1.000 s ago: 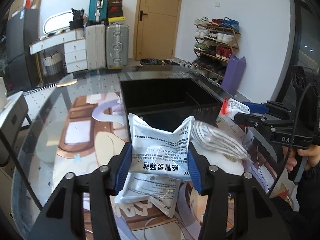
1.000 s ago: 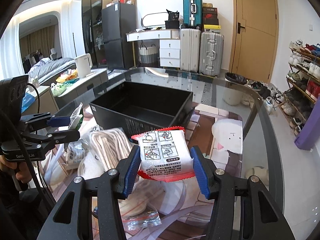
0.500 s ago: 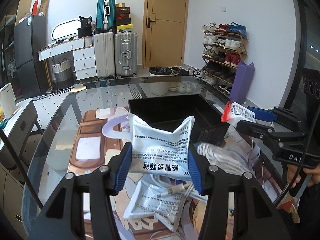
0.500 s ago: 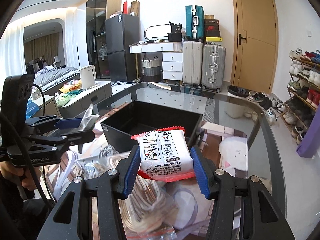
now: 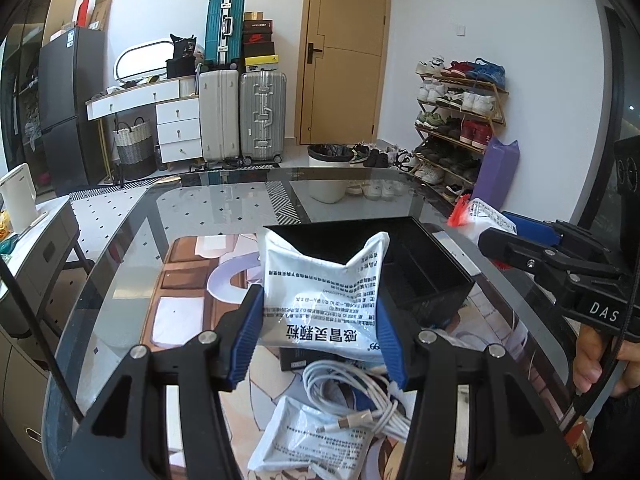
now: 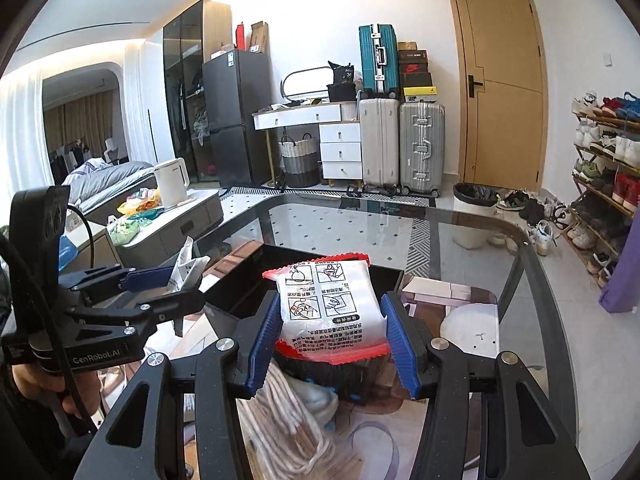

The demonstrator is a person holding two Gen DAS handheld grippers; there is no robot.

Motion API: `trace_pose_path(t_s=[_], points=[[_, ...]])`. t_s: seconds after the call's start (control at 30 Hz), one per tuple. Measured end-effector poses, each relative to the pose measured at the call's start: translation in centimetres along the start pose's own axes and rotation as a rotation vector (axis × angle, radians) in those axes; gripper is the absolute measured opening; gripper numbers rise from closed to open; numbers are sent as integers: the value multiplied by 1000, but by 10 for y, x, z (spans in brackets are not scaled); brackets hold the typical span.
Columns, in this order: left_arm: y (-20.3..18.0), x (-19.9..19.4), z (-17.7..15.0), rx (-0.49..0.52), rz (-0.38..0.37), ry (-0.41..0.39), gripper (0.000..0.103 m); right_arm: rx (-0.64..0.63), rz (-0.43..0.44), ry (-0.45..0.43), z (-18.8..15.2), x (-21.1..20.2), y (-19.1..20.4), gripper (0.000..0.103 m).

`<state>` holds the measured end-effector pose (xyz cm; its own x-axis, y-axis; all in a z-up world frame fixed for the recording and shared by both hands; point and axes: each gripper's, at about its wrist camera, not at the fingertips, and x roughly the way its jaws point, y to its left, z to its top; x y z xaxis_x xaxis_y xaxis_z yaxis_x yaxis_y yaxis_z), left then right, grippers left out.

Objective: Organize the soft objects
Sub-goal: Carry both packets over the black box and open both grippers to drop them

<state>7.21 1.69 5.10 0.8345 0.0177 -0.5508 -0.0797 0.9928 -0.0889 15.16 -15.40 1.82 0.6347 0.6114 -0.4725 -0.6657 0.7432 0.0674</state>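
- You are in someone's home, in a lived-in room near its entrance, not a lab or workshop.
- Ahead of you stands a wooden door point(image 6: 502, 92), with a shoe rack point(image 5: 460, 116) full of trainers beside it and loose shoes on the tiled floor.
- Against the far wall you see suitcases point(image 6: 402, 144), one stacked higher with shoe boxes, next to a white dresser point(image 6: 324, 136) and a woven basket point(image 6: 298, 158).
- To your left stands a dark fridge point(image 6: 236, 116), a white kettle point(image 6: 172, 176) on a low cabinet, and a bed point(image 6: 108, 174) in the room beyond.
- You work at a glass table point(image 6: 400, 220) with a printed mat underneath.
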Motion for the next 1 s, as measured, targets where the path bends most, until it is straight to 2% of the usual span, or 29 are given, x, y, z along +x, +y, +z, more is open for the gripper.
trace_pose_path(t_s=[0.23, 0.6, 1.0], points=[[0, 14, 3, -13, 11, 8, 52, 18, -1, -4, 9, 5, -5, 52], [-11, 37, 10, 15, 56, 16, 53, 28, 8, 48, 18, 35, -9, 52], [-12, 56, 16, 15, 38, 60, 53, 15, -1, 101, 25, 64, -16, 52]])
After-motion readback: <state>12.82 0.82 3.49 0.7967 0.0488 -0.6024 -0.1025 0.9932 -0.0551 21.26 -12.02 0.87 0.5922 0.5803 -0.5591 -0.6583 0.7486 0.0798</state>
